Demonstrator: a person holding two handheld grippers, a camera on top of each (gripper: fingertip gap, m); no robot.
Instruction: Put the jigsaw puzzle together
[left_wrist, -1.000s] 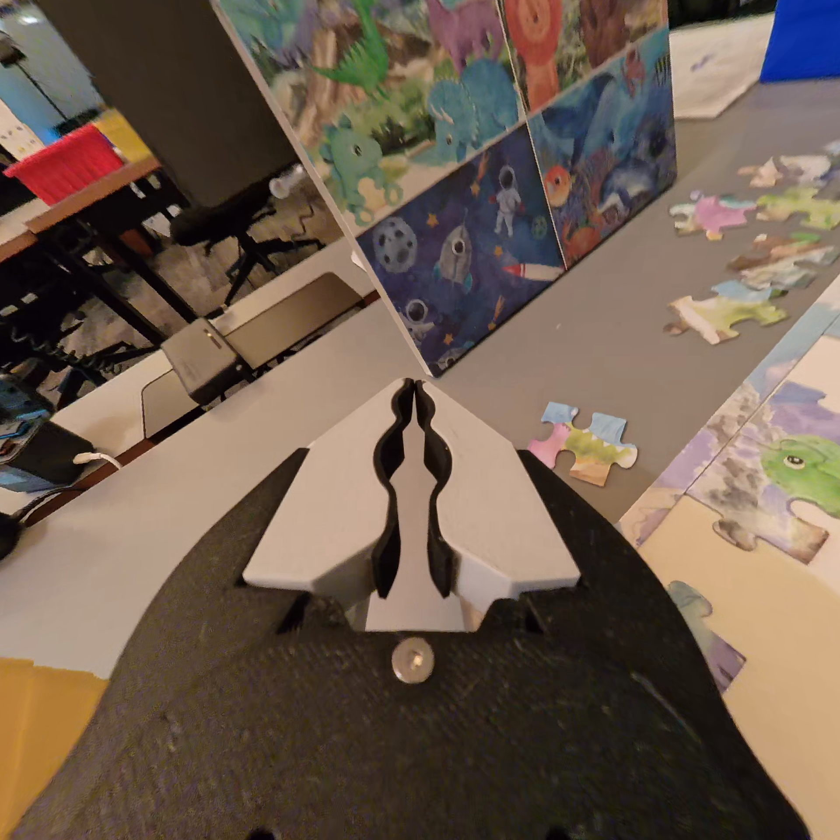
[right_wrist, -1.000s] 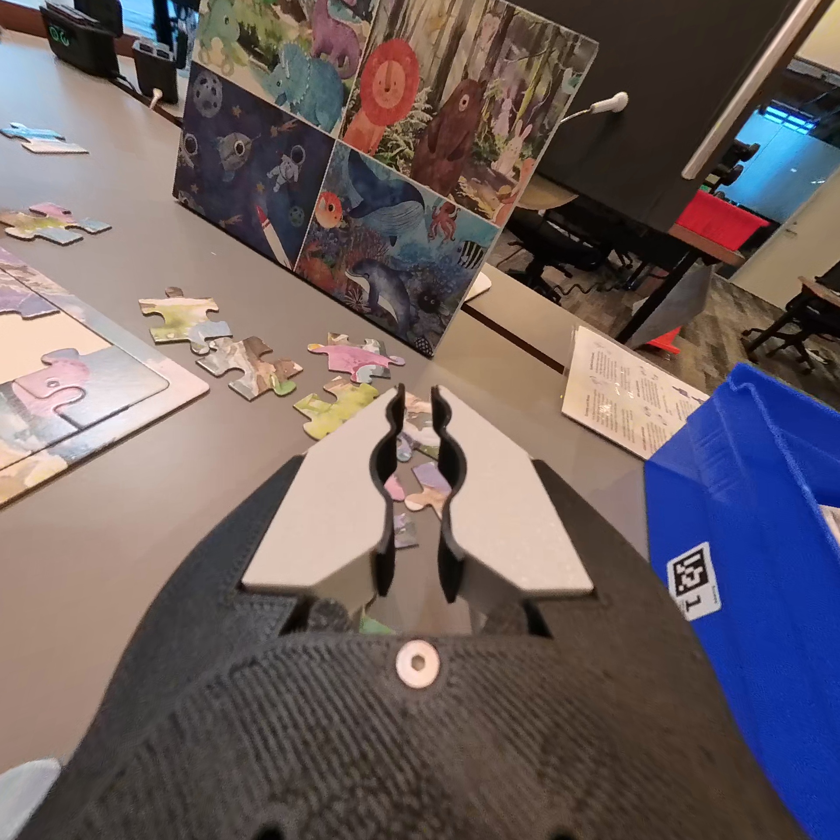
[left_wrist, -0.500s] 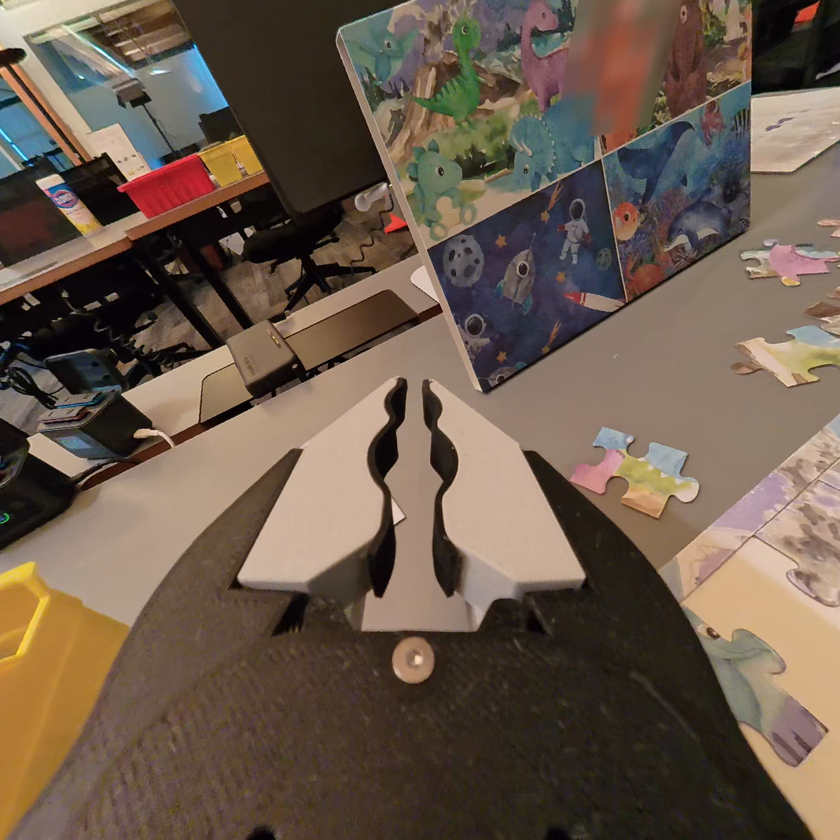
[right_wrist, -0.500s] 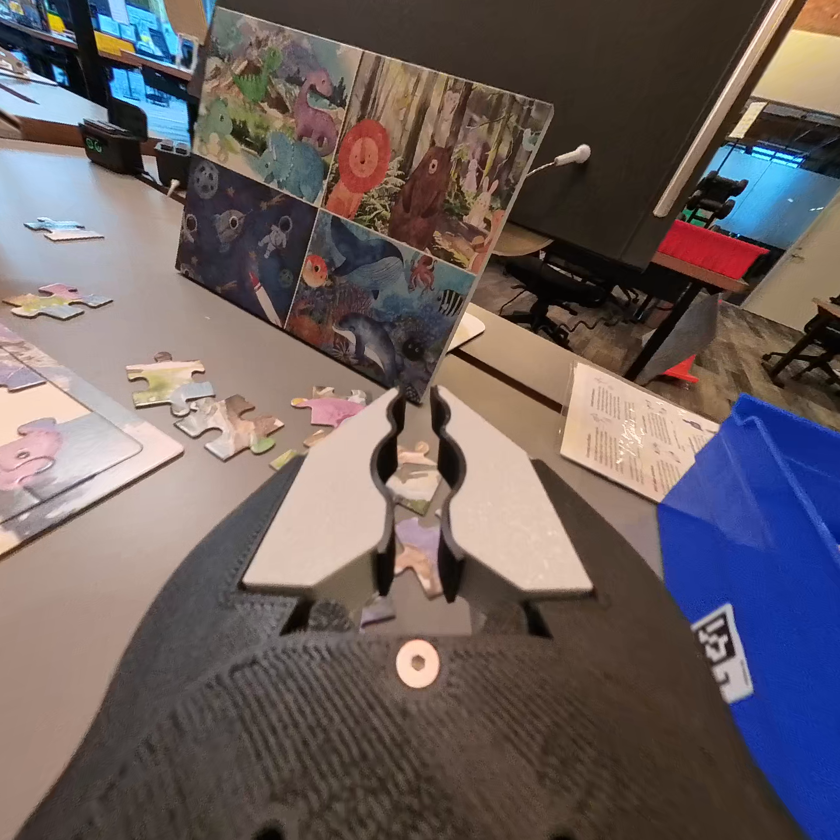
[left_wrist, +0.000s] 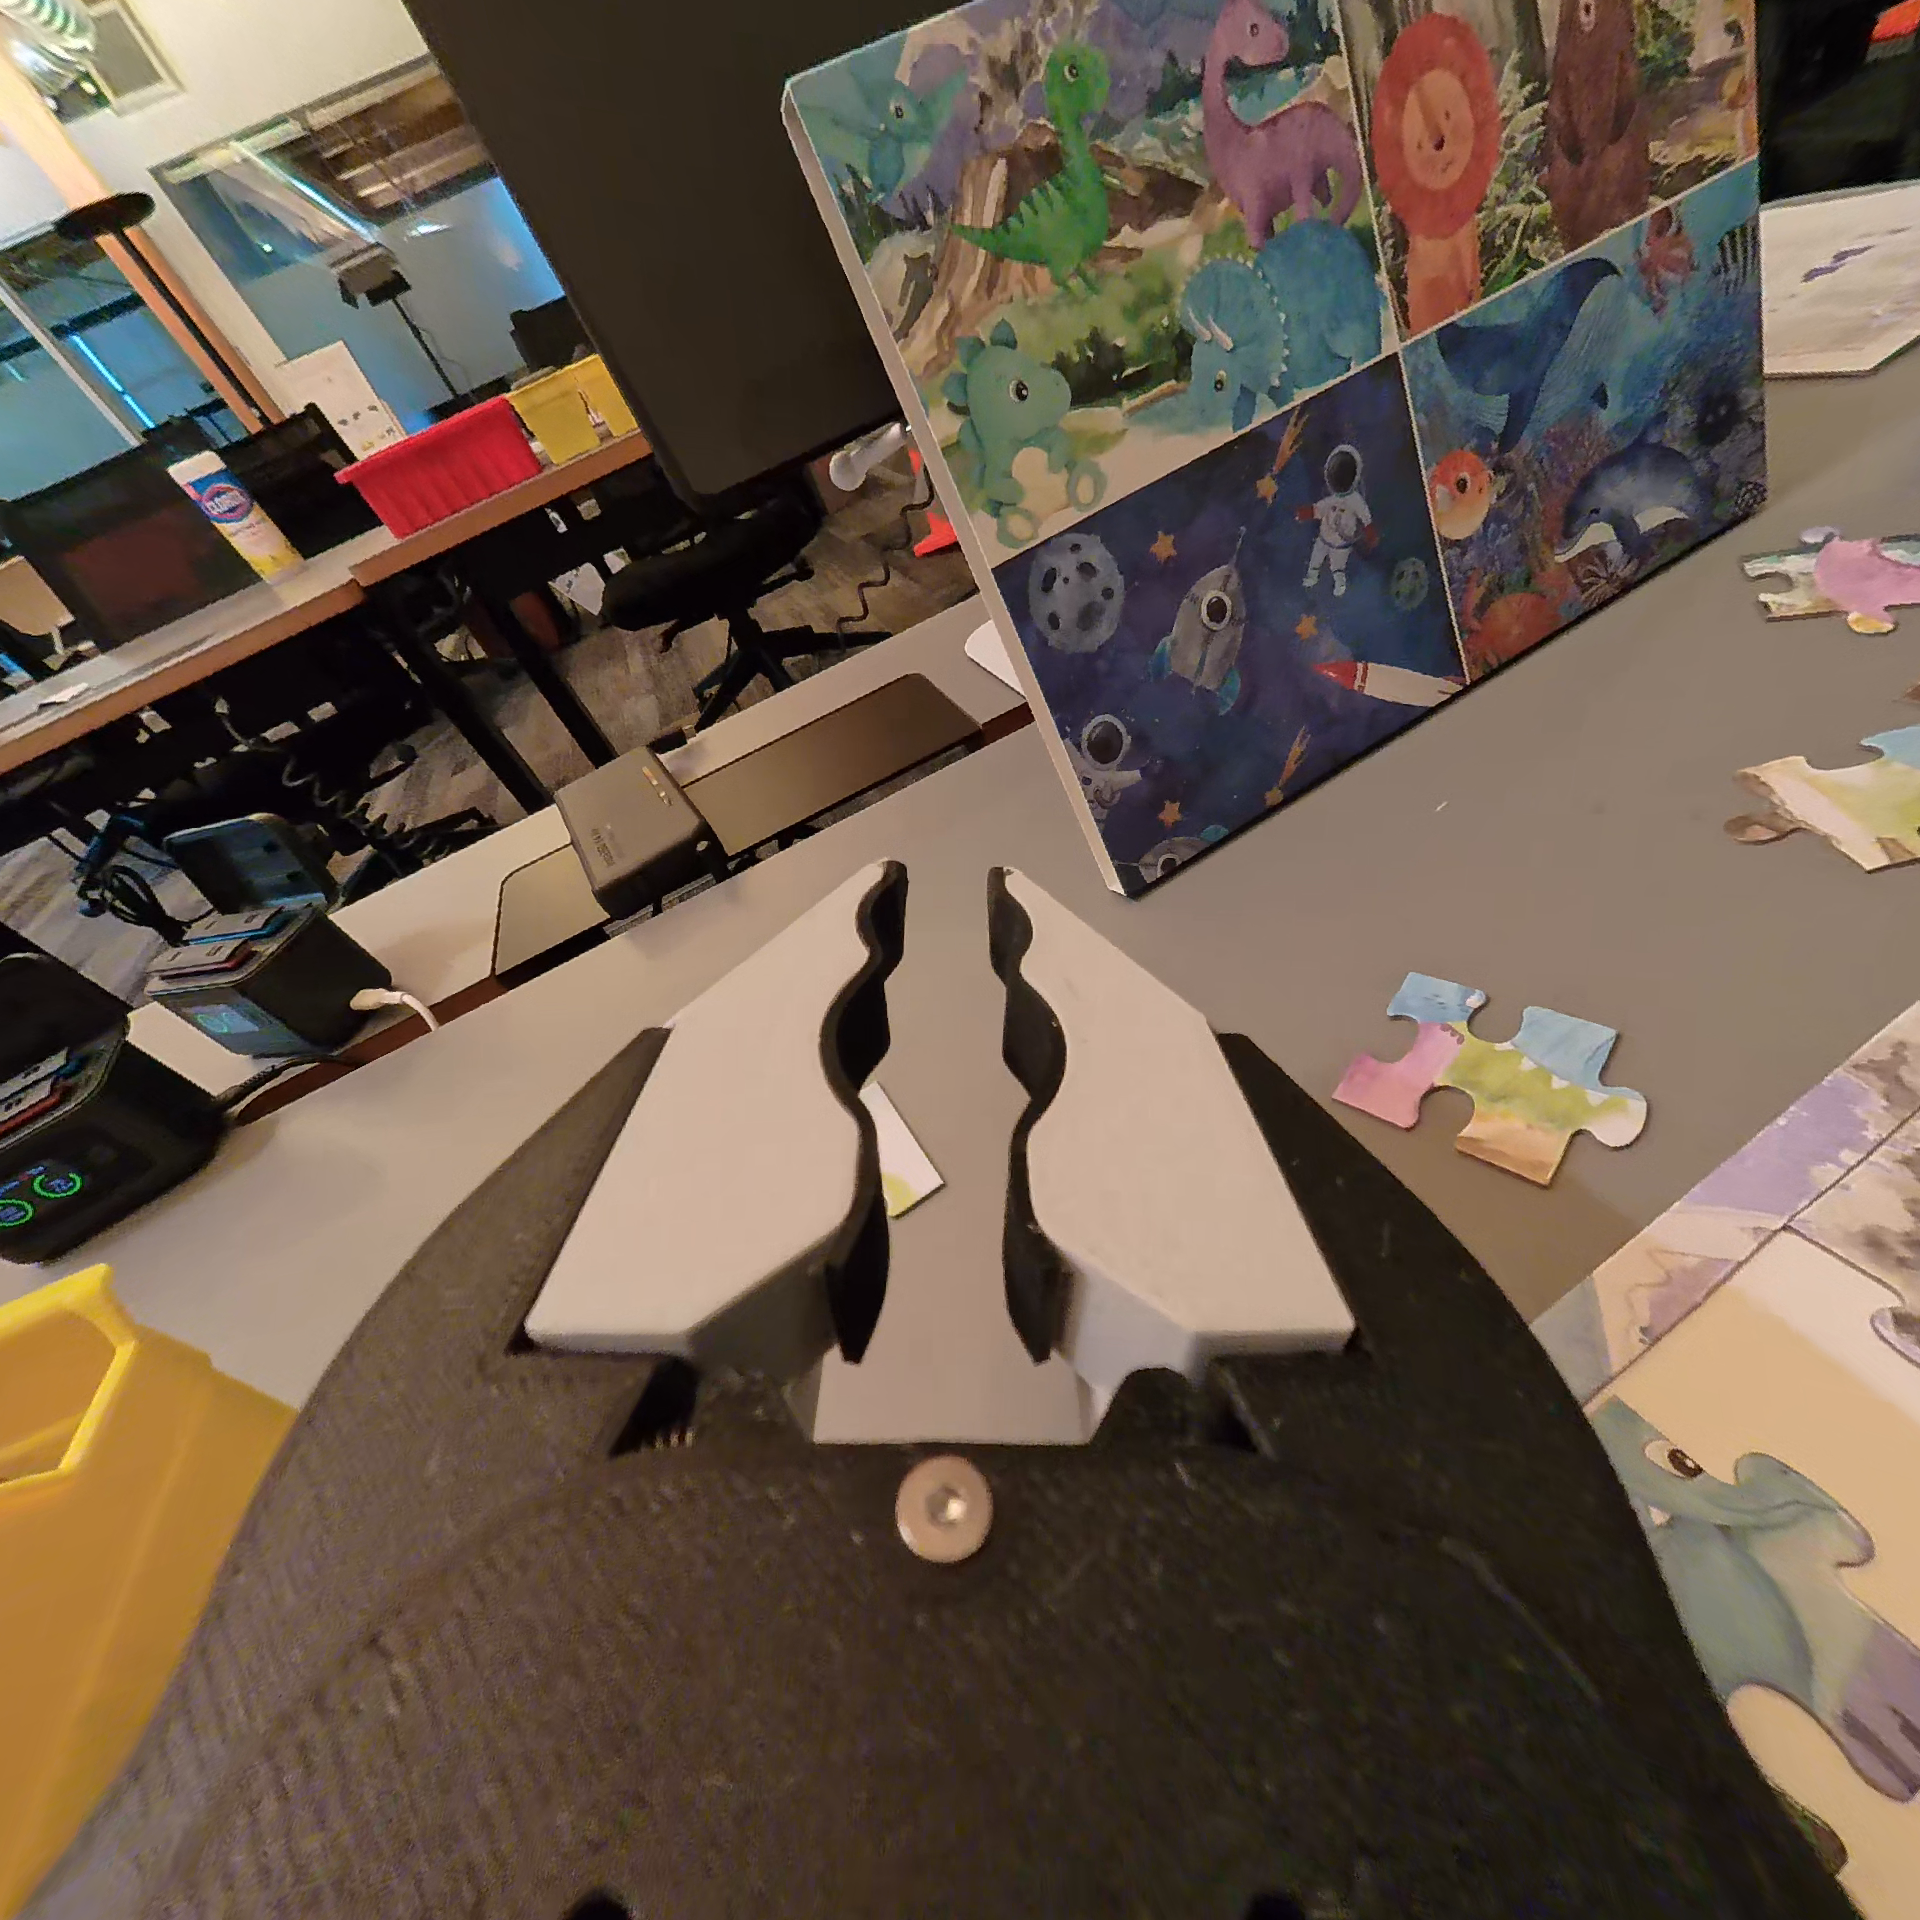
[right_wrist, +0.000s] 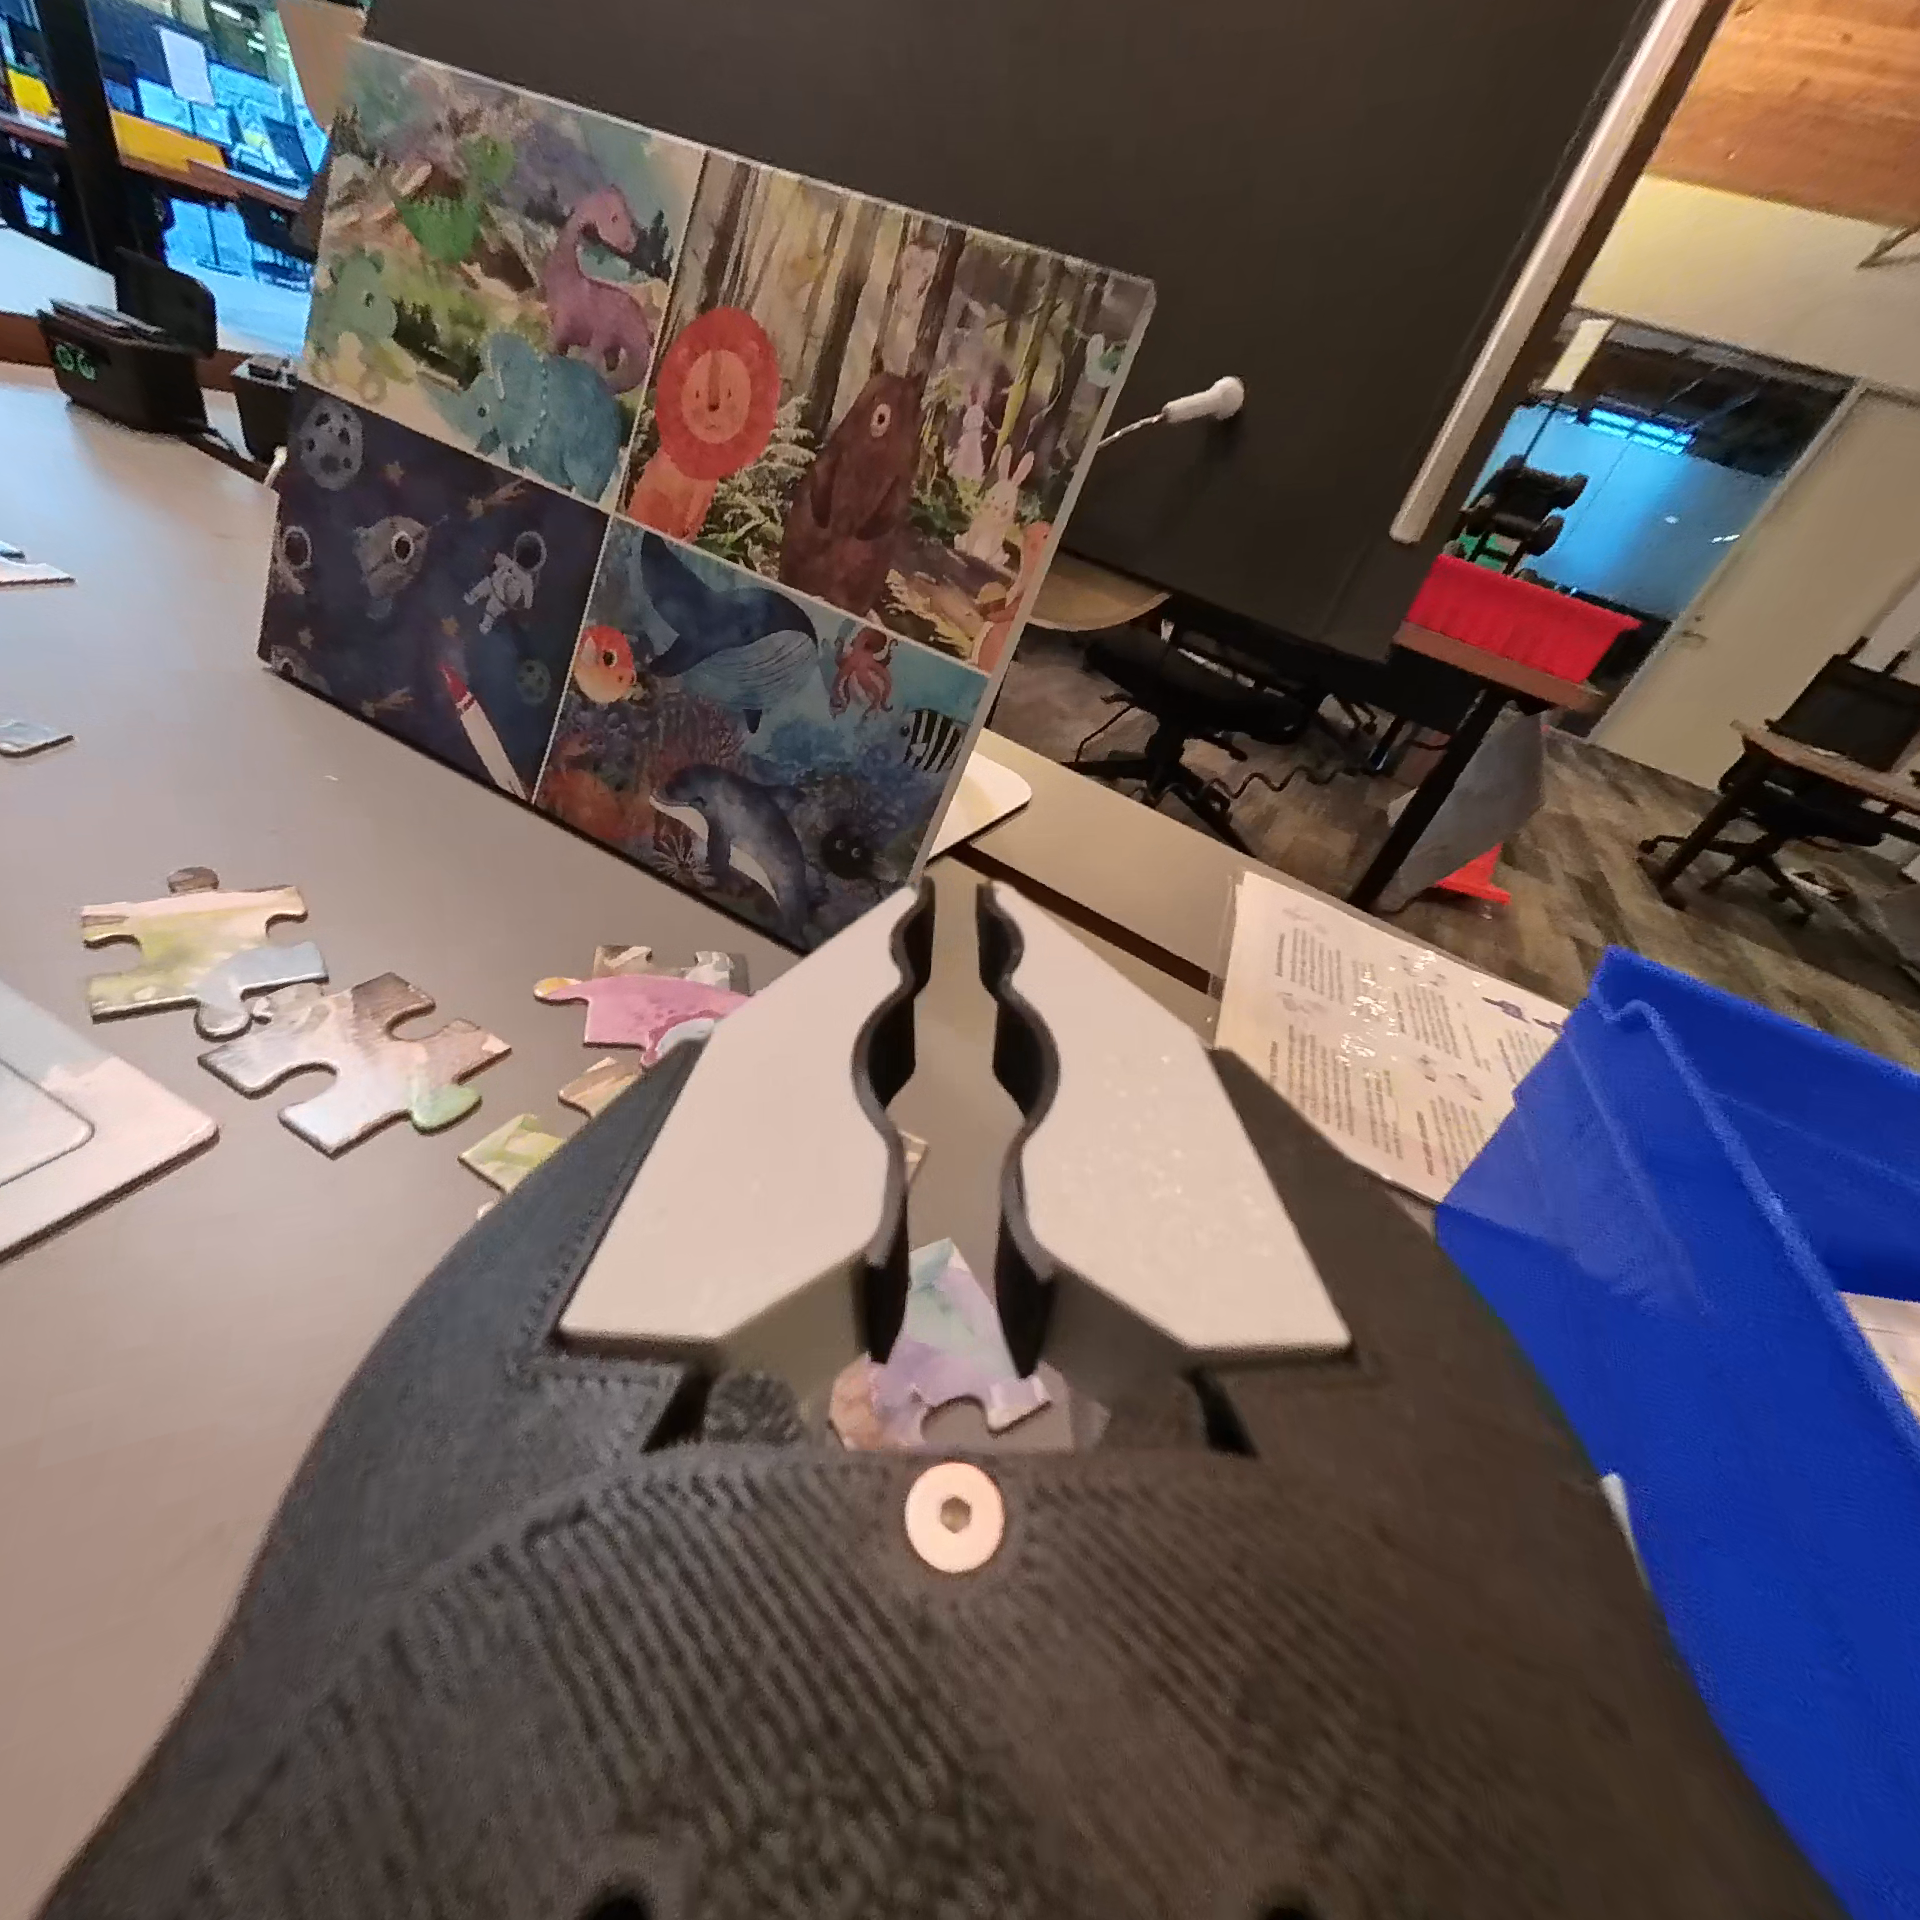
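We spread the left tool (left_wrist: 943, 883) wider, nothing held | right tool (right_wrist: 951, 899) slightly parted, lifted off loose pieces (right_wrist: 353, 1060), unloaded | next pick pending

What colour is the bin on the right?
Solid blue bin, clearest in the right wrist view.

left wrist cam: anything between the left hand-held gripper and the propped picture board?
Only bare grey table between left hand-held gripper and picture board, left wrist view.
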